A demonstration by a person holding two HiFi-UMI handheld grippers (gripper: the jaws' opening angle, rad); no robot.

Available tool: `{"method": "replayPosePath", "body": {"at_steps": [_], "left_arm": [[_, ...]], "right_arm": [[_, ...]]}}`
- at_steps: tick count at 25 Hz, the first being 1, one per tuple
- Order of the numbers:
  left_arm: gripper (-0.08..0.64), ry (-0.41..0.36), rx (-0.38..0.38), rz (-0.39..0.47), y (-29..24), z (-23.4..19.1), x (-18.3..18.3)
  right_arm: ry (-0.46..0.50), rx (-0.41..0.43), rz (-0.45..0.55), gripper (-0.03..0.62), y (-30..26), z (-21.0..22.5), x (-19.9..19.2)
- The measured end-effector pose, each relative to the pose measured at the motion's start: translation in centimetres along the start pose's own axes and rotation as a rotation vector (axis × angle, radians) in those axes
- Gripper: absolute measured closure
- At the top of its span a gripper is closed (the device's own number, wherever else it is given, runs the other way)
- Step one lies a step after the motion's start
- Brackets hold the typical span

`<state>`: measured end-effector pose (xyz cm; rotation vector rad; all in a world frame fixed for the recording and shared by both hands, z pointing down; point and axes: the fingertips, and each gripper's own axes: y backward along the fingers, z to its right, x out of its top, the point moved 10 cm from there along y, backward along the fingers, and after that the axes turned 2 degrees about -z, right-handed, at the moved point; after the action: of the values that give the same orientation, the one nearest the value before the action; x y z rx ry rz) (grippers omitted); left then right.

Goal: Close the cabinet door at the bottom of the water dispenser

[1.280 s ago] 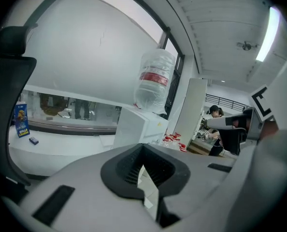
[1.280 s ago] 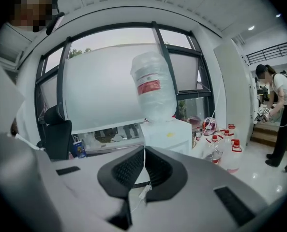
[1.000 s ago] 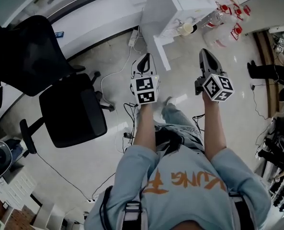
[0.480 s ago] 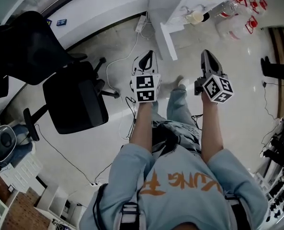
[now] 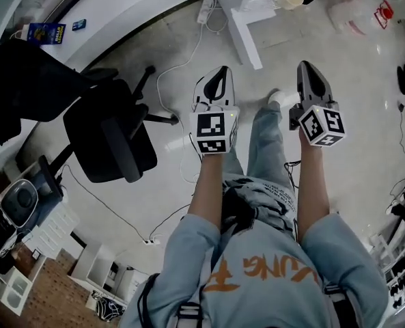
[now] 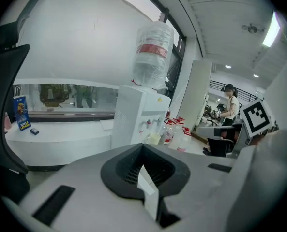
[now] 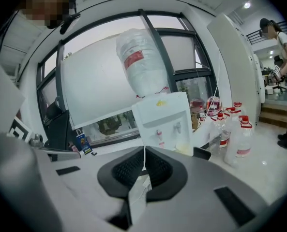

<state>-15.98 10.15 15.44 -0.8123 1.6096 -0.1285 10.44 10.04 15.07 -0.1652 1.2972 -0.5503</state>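
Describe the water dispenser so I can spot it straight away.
Look to the big window ahead. In front of it stands the water dispenser, a white box with two taps. Unlike the red-capped jugs beside it, it carries a large upturned bottle on top.

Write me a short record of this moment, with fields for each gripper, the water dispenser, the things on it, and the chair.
left gripper: shut, holds nothing
right gripper: shut, holds nothing
water dispenser: ahead of both grippers, not touched
bottle: neck down on top of the dispenser
cup: below the taps
chair: on the floor at the person's left
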Motion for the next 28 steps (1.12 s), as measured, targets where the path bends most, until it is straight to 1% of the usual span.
{"method": "replayPosePath", "body": {"at_steps": [3, 5, 7, 11, 16, 22, 25, 28], "left_arm": [[0.549, 0.006, -0.006, 0.001, -1.7, 0.3, -1.6], [0.549, 0.025, -0.026, 0.0, -3.0, 1.1, -3.0], [0.549, 0.022, -0.054, -0.003, -4.6, 1.4, -4.4], [0.549, -0.037, -0.109, -0.04, -6.4, 1.3, -6.9], [0.549, -0.071, -0.148, -0.064, -8.1, 1.4, -10.1], [0.549, -0.073, -0.171, -0.111, -9.8, 1.5, -14.7], [0.549, -0.079, -0.195, -0.131, -10.1, 1.6, -15.9], [0.549, -0.053, -0.196, -0.118, -10.5, 1.1, -16.8]], "right_arm": [[0.055, 0.035, -0.023, 0.561, -1.5, 0.7, -1.9], [0.09, 0.058, -0.049, 0.561, -1.9, 1.4, -3.1], [0.107, 0.077, -0.064, 0.561, -2.5, 2.0, -4.5], [0.091, 0.085, -0.091, 0.561, -3.1, 2.3, -8.4], [0.07, 0.083, -0.123, 0.561, -3.3, 3.3, -13.3], [0.077, 0.098, -0.162, 0.561, -3.8, 4.1, -18.1], [0.073, 0.098, -0.176, 0.561, -4.3, 4.1, -20.0], [0.042, 0.099, -0.172, 0.561, -5.5, 3.8, -21.7]]}}
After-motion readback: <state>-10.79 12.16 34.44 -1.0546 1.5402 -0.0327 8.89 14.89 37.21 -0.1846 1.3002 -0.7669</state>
